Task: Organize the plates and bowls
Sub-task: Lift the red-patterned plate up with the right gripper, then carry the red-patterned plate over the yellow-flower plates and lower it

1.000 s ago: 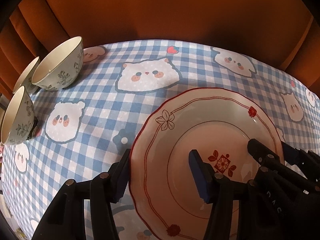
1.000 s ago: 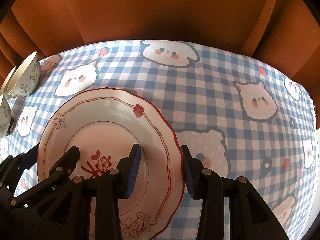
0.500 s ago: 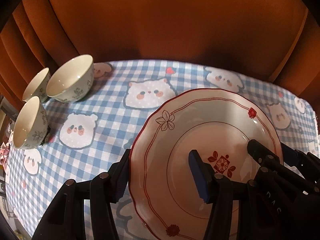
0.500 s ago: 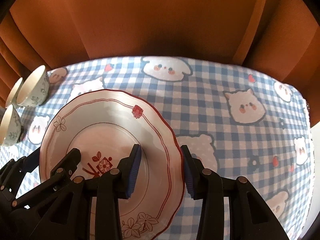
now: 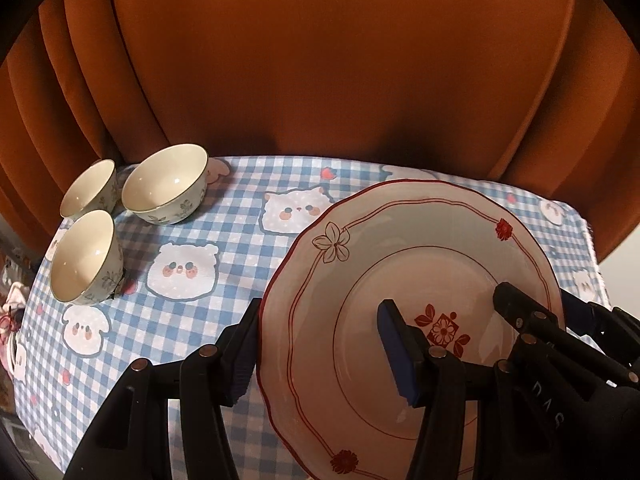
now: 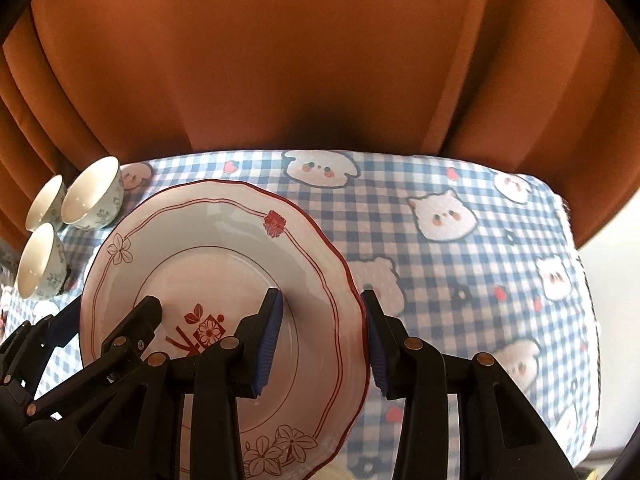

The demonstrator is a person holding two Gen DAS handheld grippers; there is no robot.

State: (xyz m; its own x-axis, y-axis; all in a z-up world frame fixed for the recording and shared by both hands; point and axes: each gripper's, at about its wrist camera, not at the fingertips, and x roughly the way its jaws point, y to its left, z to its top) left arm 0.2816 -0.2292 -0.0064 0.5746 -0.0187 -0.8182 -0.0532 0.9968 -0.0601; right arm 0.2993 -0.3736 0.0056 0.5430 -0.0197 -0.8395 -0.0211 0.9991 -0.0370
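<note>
A white plate with a red scalloped rim and red flower marks is held above the table by both grippers. My left gripper is shut on its left rim, one finger under and one on top. My right gripper is shut on the plate's right rim. Three cream bowls with green leaf prints stand at the table's far left: one large bowl, one small bowl behind it, one nearer bowl. They also show in the right wrist view.
The table wears a blue-and-white checked cloth printed with white animal faces. An orange curtain hangs right behind the table's far edge. The cloth's right edge drops off beside a pale floor.
Both grippers have lifted the plate upward and back from the table. The table and bowls now look farther away, and more curtain shows.
</note>
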